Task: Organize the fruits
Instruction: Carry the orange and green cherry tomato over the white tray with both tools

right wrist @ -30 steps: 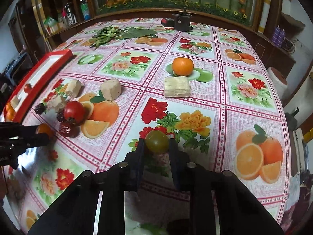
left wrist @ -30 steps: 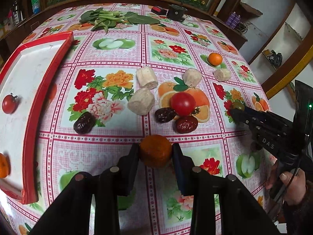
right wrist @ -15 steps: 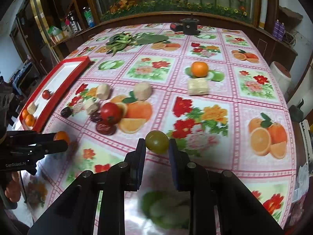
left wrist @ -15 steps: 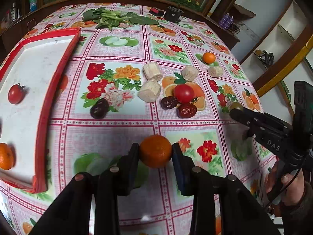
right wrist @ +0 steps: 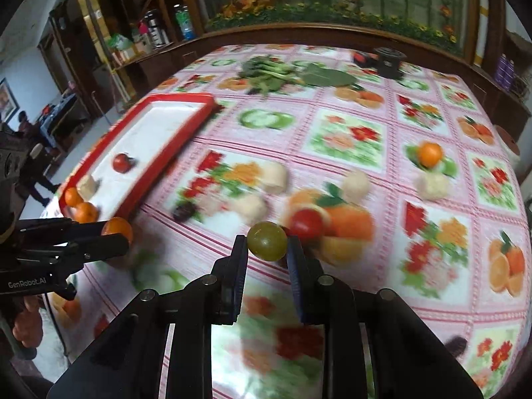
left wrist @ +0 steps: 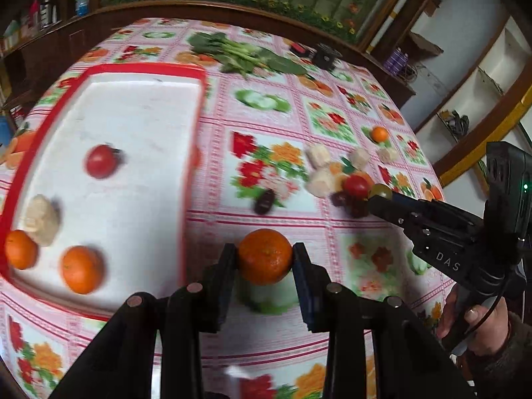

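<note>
While both grippers are hanging above the flowered tablecloth [left wrist: 266, 173], the left gripper [left wrist: 265, 257] is clenching a round orange mandarin [left wrist: 265, 255] between its pads, dimpled skin, just right of the red tray [left wrist: 191, 76]. Right gripper [right wrist: 267, 244] is pinching a small olive-green tomato [right wrist: 267, 240], smooth and glossy, over the near middle of the cloth.

Tray is sitting at the left, raised red rim running beside the held mandarin; its white floor is mostly bare toward the far end. Near end is holding two mandarins [left wrist: 81, 269], a red tomato [left wrist: 100, 161] and a pale chunk [left wrist: 41, 219]. Cloth between tray rim and the loose pile is lying open.

Right of centre, a red tomato [right wrist: 306, 224], dark dates [left wrist: 264, 201] and pale root pieces [right wrist: 274, 173] are clustering together, blurred. Another mandarin [right wrist: 430, 154] is sitting farther right beside a pale block [right wrist: 432, 184]. Leafy greens [right wrist: 272, 73] and a black device [right wrist: 389, 58] are lying at the far edge. A hand [left wrist: 475, 319] is gripping the right gripper's handle at the right.
</note>
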Demonstrator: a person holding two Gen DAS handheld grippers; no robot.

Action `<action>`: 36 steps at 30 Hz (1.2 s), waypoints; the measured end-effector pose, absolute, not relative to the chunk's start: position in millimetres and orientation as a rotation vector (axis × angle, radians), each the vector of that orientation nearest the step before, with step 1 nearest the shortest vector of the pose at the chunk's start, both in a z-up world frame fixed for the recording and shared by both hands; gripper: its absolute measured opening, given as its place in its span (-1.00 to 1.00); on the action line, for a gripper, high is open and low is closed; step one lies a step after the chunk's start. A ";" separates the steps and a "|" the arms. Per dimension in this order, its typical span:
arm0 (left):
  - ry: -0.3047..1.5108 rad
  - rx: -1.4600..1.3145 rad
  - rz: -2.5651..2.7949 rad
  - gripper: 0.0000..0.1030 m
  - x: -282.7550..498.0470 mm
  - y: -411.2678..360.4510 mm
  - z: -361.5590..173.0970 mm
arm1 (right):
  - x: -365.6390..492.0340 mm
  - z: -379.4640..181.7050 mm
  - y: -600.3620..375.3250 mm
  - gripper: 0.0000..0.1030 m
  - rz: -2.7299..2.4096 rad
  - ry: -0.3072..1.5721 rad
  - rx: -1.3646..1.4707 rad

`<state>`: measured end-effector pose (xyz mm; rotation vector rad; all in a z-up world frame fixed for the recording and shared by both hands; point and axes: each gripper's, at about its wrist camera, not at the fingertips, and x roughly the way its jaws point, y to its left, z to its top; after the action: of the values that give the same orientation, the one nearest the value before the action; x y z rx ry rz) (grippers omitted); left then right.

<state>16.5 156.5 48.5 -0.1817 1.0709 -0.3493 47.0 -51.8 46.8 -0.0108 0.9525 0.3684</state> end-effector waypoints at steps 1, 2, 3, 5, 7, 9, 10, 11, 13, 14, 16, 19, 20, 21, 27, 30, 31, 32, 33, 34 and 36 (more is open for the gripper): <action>1.066 -0.188 -0.339 -0.29 17.9 164.9 49.9 | 50.5 48.6 -39.6 -0.54 0.385 0.950 -0.016; 1.062 -0.194 -0.327 -0.29 19.4 175.0 51.3 | 52.9 50.0 -30.8 -0.54 0.398 0.948 -0.020; 1.060 -0.199 -0.315 -0.29 21.1 183.9 52.1 | 55.4 50.8 -24.0 -0.54 0.409 0.947 -0.025; 1.055 -0.207 -0.290 -0.29 23.9 200.5 53.1 | 60.8 53.4 -3.4 -0.54 0.438 0.942 -0.040; 1.052 -0.213 -0.263 -0.29 28.3 217.7 53.8 | 65.3 55.7 18.6 -0.54 0.471 0.937 -0.057; 1.048 -0.222 -0.234 -0.29 33.8 236.2 54.1 | 68.1 57.4 38.6 -0.55 0.502 0.930 -0.076; 1.045 -0.226 -0.221 -0.29 36.6 244.1 54.1 | 69.7 57.8 50.3 -0.55 0.521 0.928 -0.085; 1.043 -0.228 -0.208 -0.29 39.5 251.8 53.8 | 71.1 57.8 59.8 -0.55 0.536 0.926 -0.094; 1.040 -0.232 -0.183 -0.29 45.4 264.9 53.1 | 72.6 56.9 80.3 -0.55 0.565 0.925 -0.118; 1.040 -0.234 -0.171 -0.29 48.6 271.1 52.1 | 72.5 56.0 89.3 -0.55 0.579 0.926 -0.127; 1.041 -0.243 -0.154 -0.29 54.1 282.2 49.8 | 72.7 53.4 105.4 -0.55 0.603 0.930 -0.143; 1.040 -0.248 -0.124 -0.29 61.5 297.2 46.5 | 73.5 48.3 125.1 -0.55 0.634 0.939 -0.163; 1.040 -0.253 -0.114 -0.29 64.7 301.7 44.5 | 73.7 46.4 129.9 -0.55 0.639 0.943 -0.170; 1.042 -0.256 -0.106 -0.29 67.3 304.9 42.7 | 73.9 44.2 134.8 -0.55 0.645 0.947 -0.175; 1.040 -0.256 -0.084 -0.29 80.2 314.1 35.3 | 81.5 28.6 151.1 -0.55 0.650 0.997 -0.175; 1.045 -0.242 -0.078 -0.29 86.7 313.9 31.9 | 83.6 21.7 156.0 -0.55 0.649 1.022 -0.173; 1.051 -0.242 -0.075 -0.29 89.5 313.9 29.5 | 83.9 20.1 156.9 -0.55 0.648 1.027 -0.173; 1.056 -0.244 -0.074 -0.29 91.9 315.0 27.5 | 83.9 19.0 157.3 -0.55 0.648 1.030 -0.175; 1.061 -0.248 -0.072 -0.29 94.0 316.0 25.6 | 84.0 17.7 158.2 -0.55 0.647 1.034 -0.177; 1.066 -0.250 -0.068 -0.29 96.3 317.1 23.4 | 84.2 17.1 158.4 -0.55 0.647 1.036 -0.177; 1.079 -0.256 -0.059 -0.28 100.6 319.1 18.9 | 84.3 16.3 159.0 -0.55 0.647 1.039 -0.180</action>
<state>100.6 319.1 18.9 -0.2563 1.0790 -0.0593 84.3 159.0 16.3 -0.1801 1.0387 0.6472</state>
